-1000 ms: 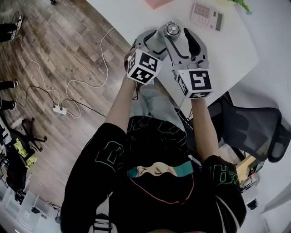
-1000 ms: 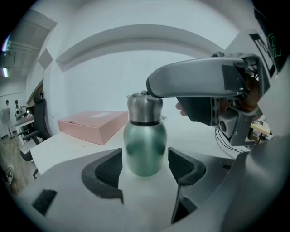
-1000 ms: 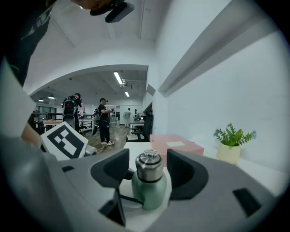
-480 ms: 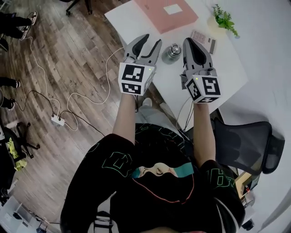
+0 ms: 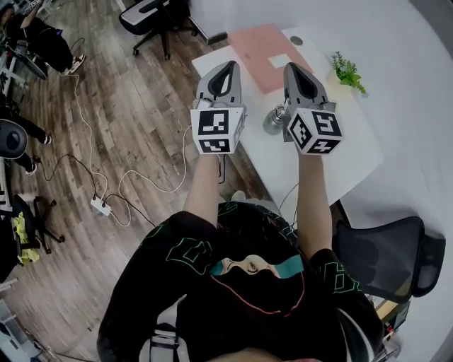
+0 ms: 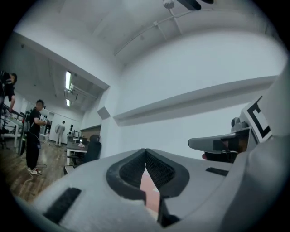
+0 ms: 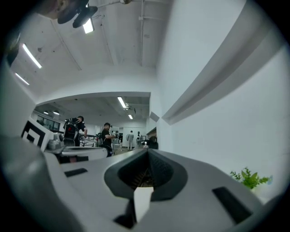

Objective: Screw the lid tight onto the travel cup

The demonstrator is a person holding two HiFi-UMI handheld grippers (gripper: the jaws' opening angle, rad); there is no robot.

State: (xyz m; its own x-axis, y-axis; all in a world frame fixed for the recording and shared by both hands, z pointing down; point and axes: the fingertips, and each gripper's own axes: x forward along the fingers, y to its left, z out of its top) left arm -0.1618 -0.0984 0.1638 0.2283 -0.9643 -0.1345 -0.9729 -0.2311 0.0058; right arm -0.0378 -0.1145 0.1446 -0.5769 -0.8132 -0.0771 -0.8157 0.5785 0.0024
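The steel travel cup (image 5: 274,119) stands on the white table (image 5: 340,152) with its lid on, partly hidden behind my right gripper. Both grippers are lifted well above it and point level toward the far wall. My left gripper (image 5: 228,66) is left of the cup; its jaws have just been closing and meet with nothing between them (image 6: 145,152). My right gripper (image 5: 293,68) is right of the cup; its jaws have also just been closing and are shut and empty (image 7: 147,152). Neither one touches the cup.
A pink sheet (image 5: 263,47) lies at the table's far side, with a small green plant (image 5: 347,71) at the right. A black office chair (image 5: 389,249) stands by my right side, another (image 5: 157,17) at the far left. Cables and a power strip (image 5: 101,206) lie on the wooden floor.
Both grippers have left the cup and risen high above the table, tilting up to level. Their jaws went from open to shut. The cup stays on the table.
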